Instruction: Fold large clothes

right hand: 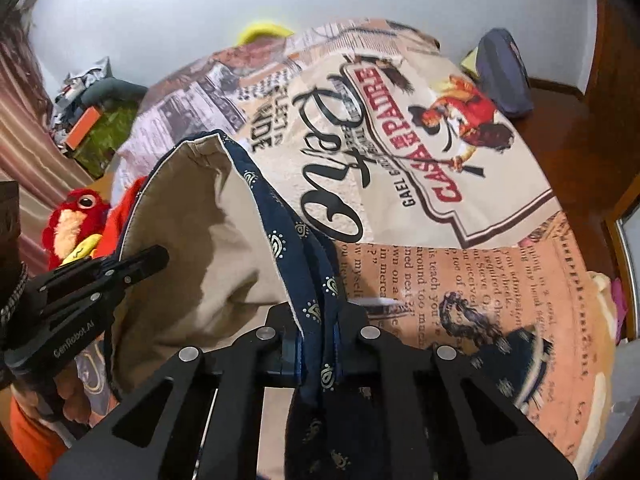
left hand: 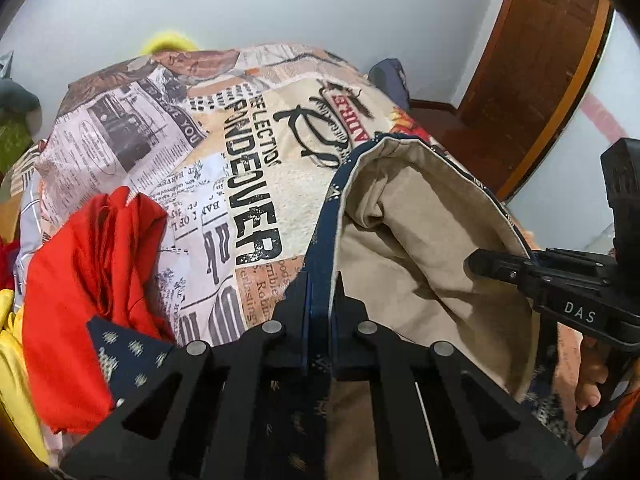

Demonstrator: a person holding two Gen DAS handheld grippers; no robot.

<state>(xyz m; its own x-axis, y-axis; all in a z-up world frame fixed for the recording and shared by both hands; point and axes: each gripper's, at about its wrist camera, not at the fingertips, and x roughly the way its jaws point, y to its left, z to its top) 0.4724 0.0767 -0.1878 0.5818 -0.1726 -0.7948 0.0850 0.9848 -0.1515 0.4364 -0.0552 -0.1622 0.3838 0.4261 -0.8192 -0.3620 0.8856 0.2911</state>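
Note:
A large navy patterned garment [left hand: 324, 216] with a beige lining [left hand: 420, 232] hangs lifted between both grippers above the bed. My left gripper [left hand: 320, 292] is shut on its navy edge. My right gripper [right hand: 318, 320] is shut on the opposite navy edge [right hand: 280, 208]; the beige inside [right hand: 192, 216] opens between them. The right gripper shows at the right of the left wrist view [left hand: 504, 264], and the left gripper shows at the left of the right wrist view [right hand: 132, 264]. More navy cloth hangs below each gripper.
A bed with a newspaper-print cover [left hand: 240, 152] lies under the garment. A red garment [left hand: 92, 280] and yellow cloth [left hand: 12, 360] lie at its left. A red plush toy [right hand: 76, 220], a dark blue cushion [right hand: 504, 76] and a wooden door [left hand: 532, 72] stand around the bed.

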